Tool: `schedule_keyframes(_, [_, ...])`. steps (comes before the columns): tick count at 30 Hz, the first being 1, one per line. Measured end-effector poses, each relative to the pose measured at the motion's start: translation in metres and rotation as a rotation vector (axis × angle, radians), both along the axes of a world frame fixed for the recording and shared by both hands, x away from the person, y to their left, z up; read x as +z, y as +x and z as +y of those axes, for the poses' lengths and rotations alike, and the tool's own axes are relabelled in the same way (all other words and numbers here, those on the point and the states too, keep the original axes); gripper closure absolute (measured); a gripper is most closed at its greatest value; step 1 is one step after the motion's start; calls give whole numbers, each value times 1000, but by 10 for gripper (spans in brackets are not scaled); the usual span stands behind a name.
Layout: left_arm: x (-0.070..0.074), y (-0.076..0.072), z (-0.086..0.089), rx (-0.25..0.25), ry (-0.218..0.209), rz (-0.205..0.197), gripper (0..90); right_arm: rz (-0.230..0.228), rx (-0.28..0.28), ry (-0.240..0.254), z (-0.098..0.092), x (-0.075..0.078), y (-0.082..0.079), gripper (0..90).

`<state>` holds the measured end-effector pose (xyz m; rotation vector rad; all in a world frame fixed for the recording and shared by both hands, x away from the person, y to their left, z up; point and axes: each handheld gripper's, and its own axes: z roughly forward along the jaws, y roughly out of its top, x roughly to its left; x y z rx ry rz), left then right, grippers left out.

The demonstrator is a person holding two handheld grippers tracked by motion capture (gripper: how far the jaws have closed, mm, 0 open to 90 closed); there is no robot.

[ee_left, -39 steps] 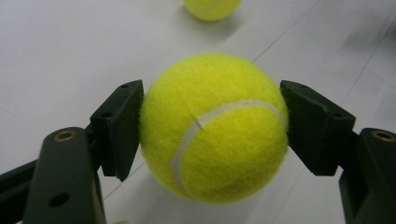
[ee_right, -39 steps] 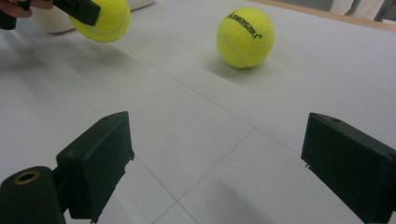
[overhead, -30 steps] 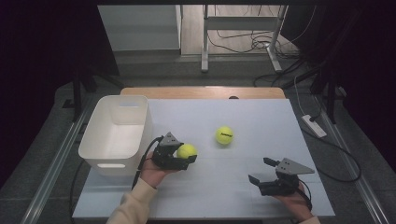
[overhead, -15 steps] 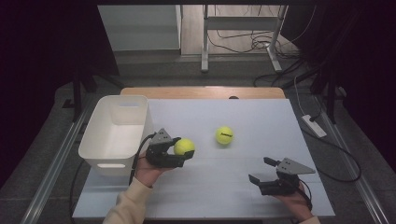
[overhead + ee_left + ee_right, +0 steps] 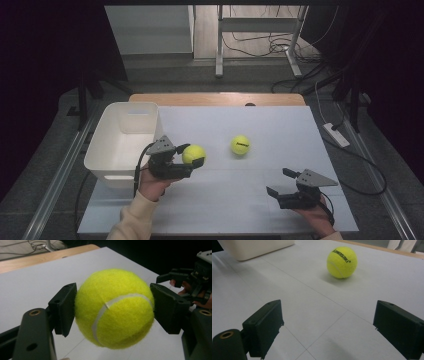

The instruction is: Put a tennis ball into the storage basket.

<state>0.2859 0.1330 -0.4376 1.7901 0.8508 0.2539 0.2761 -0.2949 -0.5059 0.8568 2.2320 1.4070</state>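
Clamping tennis ball (image 5: 113,308), left gripper (image 5: 192,156); right gripper (image 5: 332,327) wide.

The left claw (image 5: 196,155) is matte black, with 2 blocky rectangular jaws, brass-ringed screw holes in its arms, a grey 3-cornered plate on top and a black cable trailing from it. The right claw (image 5: 279,182) has the same black build and grey plate. The left forearm wears a cream sleeve (image 5: 132,220).

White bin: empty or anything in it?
Empty: the white bin shows a bare floor in the high view; the held ball is outside it.
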Motion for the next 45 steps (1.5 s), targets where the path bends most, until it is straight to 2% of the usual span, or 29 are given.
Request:
schedule_keyframes(8, [10, -7, 8, 25, -24, -55, 266, 0, 0, -9, 0, 0, 0, 89])
schedule_keyframes(15, [16, -11, 12, 46, -45, -86, 266, -4, 3, -7, 0, 0, 0, 89])
schedule_keyframes(23, [23, -17, 17, 61, -39, -130, 267, -3, 2, -14, 1, -1, 0, 89])
schedule_keyframes(45, [35, -24, 37, 117, -77, -187, 267, -4, 2, -15, 1, -1, 0, 89])
